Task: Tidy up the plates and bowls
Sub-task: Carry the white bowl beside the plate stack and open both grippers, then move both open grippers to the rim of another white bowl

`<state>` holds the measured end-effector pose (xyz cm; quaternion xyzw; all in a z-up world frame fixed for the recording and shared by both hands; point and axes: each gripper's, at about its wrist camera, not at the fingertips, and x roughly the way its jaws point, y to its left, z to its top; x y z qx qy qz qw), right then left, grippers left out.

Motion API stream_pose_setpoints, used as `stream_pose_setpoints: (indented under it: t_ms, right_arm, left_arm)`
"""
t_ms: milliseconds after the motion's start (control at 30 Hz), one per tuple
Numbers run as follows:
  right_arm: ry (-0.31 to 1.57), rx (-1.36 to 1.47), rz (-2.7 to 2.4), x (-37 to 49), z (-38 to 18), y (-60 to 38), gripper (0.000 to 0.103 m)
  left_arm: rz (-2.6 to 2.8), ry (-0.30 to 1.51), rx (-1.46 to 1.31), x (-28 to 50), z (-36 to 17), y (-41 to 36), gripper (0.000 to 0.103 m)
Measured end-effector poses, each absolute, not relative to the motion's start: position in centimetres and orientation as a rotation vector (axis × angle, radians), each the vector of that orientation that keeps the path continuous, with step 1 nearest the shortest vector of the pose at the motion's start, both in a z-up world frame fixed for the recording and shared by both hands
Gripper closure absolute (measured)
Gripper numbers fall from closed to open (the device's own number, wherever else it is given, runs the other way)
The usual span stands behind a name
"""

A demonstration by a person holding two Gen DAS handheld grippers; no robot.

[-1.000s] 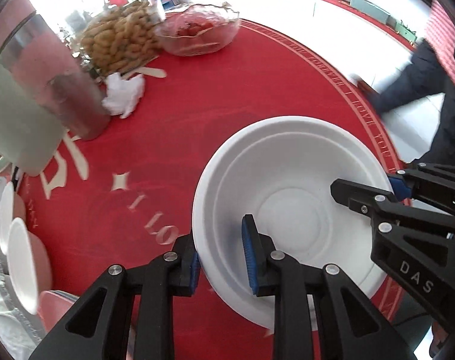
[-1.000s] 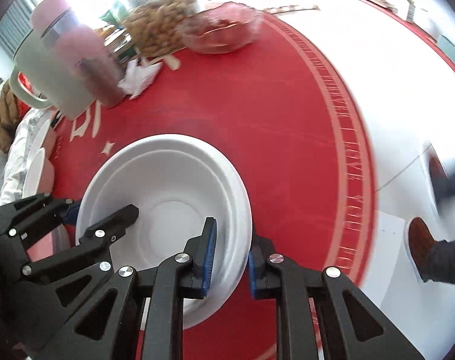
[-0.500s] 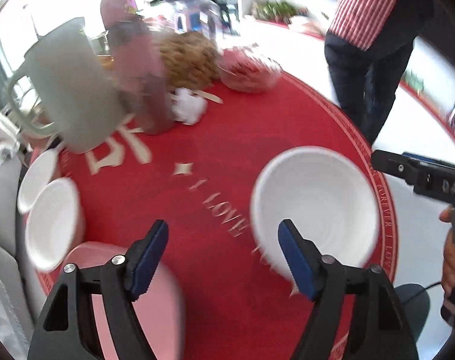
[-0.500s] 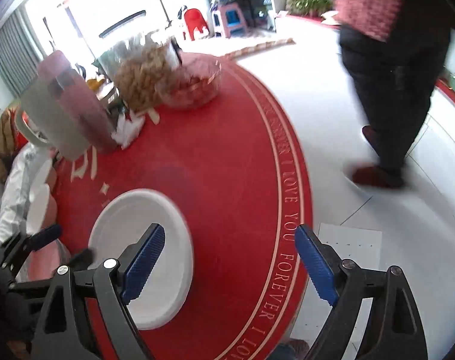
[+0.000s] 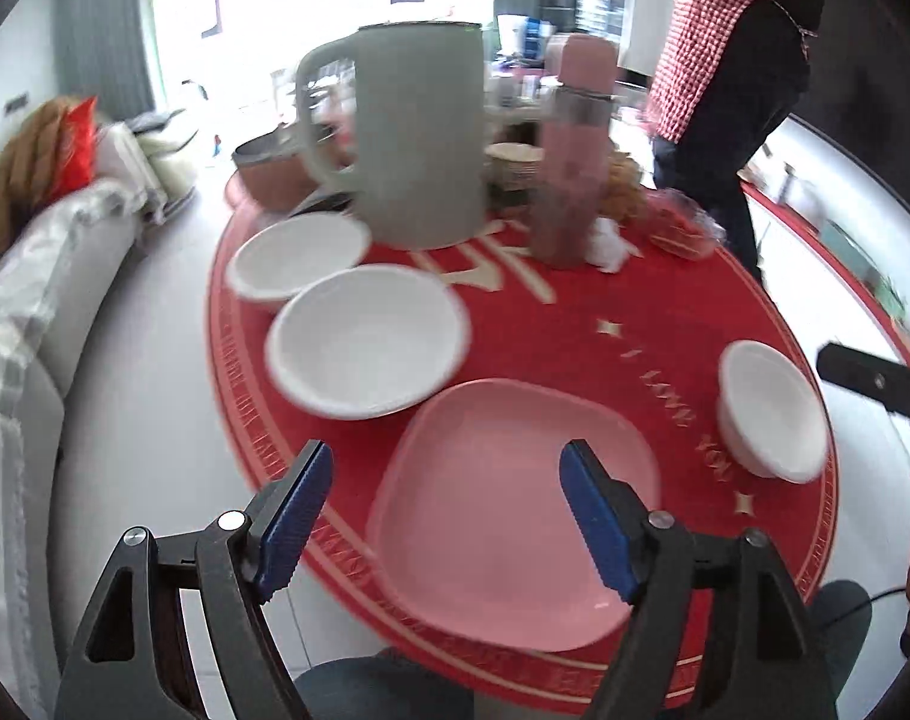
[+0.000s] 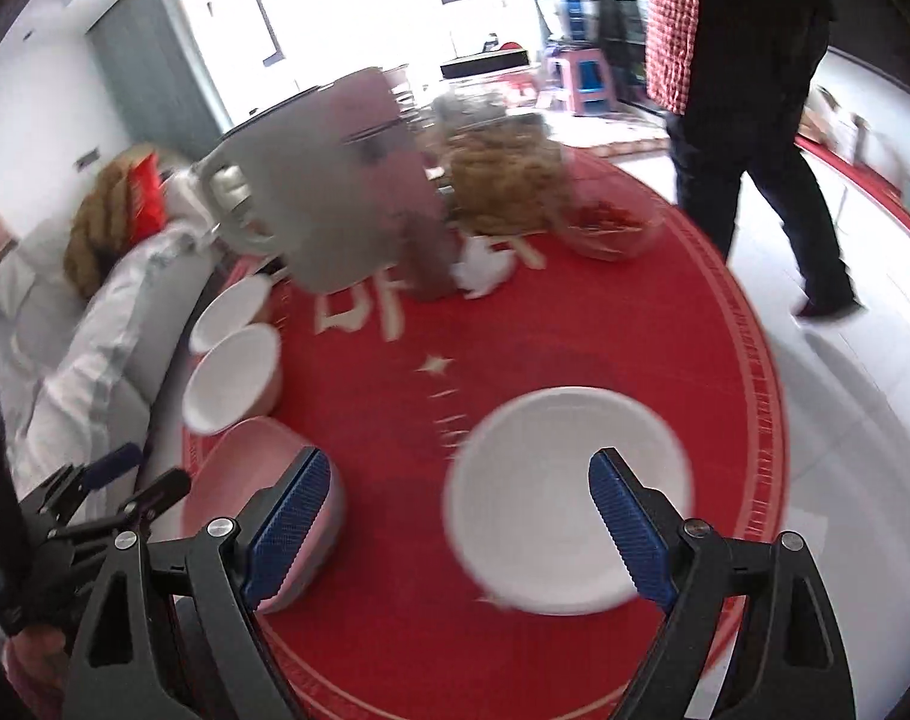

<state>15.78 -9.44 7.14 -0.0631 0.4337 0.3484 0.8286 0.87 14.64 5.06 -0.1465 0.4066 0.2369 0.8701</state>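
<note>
In the left wrist view my left gripper [image 5: 446,519] is open and empty above a pink square plate [image 5: 514,516] at the table's near edge. Two white bowls [image 5: 368,348] [image 5: 299,258] sit beyond it on the left, and a white bowl [image 5: 766,411] sits alone at the right. In the right wrist view my right gripper [image 6: 455,525] is open and empty, held above that lone white bowl [image 6: 565,492]. The pink plate [image 6: 245,486] and the two white bowls [image 6: 233,384] [image 6: 230,312] lie at the left.
A round red tablecloth [image 5: 574,336] covers the table. A large grey jug [image 5: 419,138], a pink bottle [image 5: 571,150], a crumpled tissue [image 5: 610,243] and snack dishes [image 6: 502,180] stand at the back. A person [image 6: 748,120] walks at the right. A sofa [image 5: 29,312] is at the left.
Both grippers have let go of the white bowl, opened wide and pulled back and up. The left one has swung left over the pink plate. The bowl stays on the table.
</note>
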Motion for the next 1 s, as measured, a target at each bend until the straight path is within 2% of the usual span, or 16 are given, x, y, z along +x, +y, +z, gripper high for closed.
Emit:
stream_pose_setpoints:
  t_ms: [367,733,1000]
  right_arm:
    - [1.009,-0.3,0.762,15.3,3.8,-0.3,0.014]
    - [1.099,-0.374,0.788,18.0,1.3,9.1,0.014]
    - [1.15,-0.369,0.789,20.4,-1.1,13.0,0.014]
  left_arm:
    - [0.604,0.853,-0.48,-2.3,2.3,22.1,0.022]
    - [0.615,0.912,-0.591,1.3,-0.6,29.2,0.022]
    - [0.589,0.973,-0.586,4.3,-2.5,31.6,0.022]
